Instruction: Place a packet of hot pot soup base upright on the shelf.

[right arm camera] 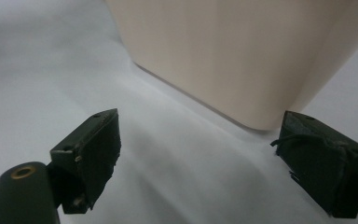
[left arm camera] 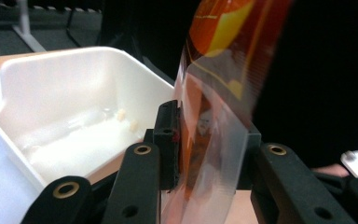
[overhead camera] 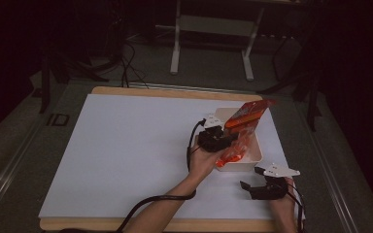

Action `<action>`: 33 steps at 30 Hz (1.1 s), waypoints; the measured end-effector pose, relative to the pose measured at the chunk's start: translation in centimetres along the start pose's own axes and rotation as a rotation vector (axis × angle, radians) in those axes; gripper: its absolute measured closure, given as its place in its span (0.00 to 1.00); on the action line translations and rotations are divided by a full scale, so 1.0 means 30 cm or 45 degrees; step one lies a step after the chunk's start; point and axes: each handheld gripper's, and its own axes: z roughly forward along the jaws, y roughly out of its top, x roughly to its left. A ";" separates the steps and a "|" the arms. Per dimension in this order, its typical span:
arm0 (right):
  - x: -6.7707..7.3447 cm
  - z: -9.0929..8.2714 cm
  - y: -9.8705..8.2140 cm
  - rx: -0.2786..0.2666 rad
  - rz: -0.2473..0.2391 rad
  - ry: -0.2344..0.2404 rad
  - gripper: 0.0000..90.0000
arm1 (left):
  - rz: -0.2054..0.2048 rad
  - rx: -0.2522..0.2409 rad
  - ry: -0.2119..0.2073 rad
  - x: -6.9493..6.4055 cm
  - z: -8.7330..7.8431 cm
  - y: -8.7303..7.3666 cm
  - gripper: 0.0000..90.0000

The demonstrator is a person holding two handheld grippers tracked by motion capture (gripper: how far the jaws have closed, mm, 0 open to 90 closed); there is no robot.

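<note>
An orange and clear snack bag (overhead camera: 243, 124) stands tilted over the white bin (overhead camera: 258, 154) at the table's right side. My left gripper (overhead camera: 227, 138) is shut on the bag from the bin's left. In the left gripper view the black pads (left arm camera: 168, 135) press the bag (left arm camera: 223, 93) low on its clear part, with the bin (left arm camera: 74, 79) behind and to the left. My right gripper (overhead camera: 251, 177) rests near the front right of the table, just in front of the bin. It stands open (right arm camera: 198, 154) with nothing between its jaws, facing the bin's outer corner (right arm camera: 223, 60).
A white sheet (overhead camera: 126, 145) covers the wooden table top. The bin holds a clear tube-like item (left arm camera: 70, 128) and small pale bits. Beyond the table stand a white desk frame (overhead camera: 175, 43) and cables on the dark floor.
</note>
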 end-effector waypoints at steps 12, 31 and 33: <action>0.003 0.000 -0.001 0.008 -0.019 0.002 0.15 | 0.106 0.297 0.042 0.006 -0.023 -0.016 0.74; 0.005 0.005 0.000 0.022 -0.010 -0.017 0.15 | 0.085 0.474 0.029 0.028 0.041 -0.128 0.87; 0.005 0.004 -0.001 0.015 -0.018 -0.010 0.15 | -0.018 0.455 -0.017 0.071 0.029 -0.137 0.87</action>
